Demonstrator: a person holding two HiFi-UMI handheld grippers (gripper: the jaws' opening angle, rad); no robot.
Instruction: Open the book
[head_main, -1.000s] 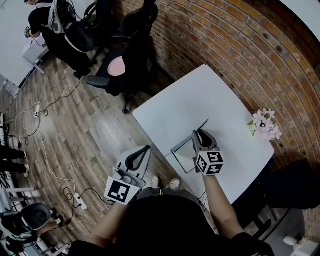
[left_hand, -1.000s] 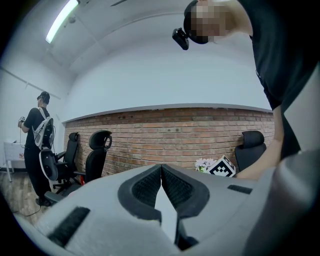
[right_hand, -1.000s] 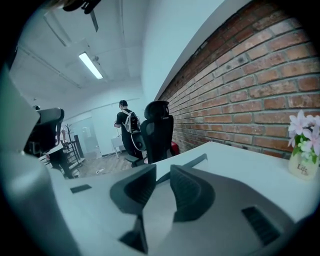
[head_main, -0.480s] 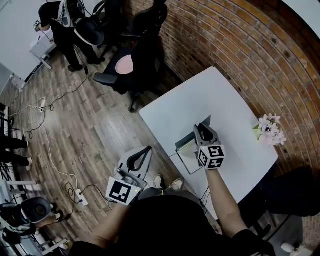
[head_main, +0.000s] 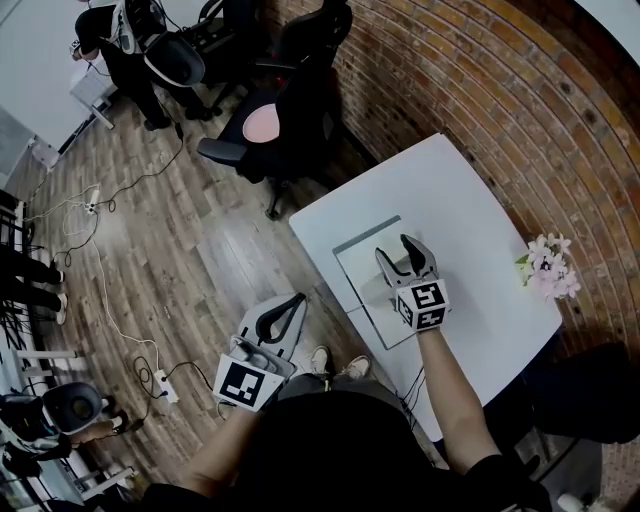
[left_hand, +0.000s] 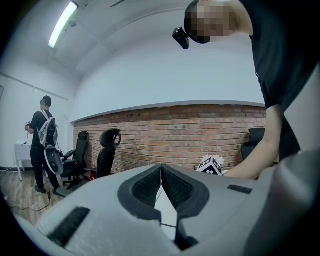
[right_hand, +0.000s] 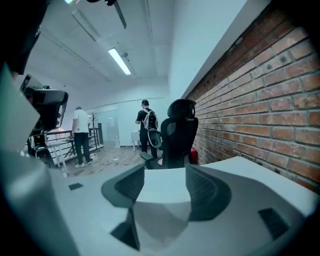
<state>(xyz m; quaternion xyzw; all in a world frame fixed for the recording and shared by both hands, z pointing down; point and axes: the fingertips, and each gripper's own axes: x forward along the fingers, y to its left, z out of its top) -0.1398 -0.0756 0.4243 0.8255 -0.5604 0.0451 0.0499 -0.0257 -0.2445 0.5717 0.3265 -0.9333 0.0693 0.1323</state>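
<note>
Your right gripper (head_main: 398, 252) over open book (head_main: 360, 275) on table (head_main: 450, 190): jaws just opened, stand apart, clamp nothing. Your left gripper (head_main: 294, 299) off table edge, jaws together, empty.

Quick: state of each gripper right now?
Left gripper: shut, empty.
Right gripper: open, jaws just opened, nothing between them, over the open book.

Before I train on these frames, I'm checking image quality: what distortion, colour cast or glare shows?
Head view: fisheye bows the red brick wall; left gripper view: dark rounded corners, bright ceiling tube light; right gripper view: bluish-green cast, similar vignetting.
</note>
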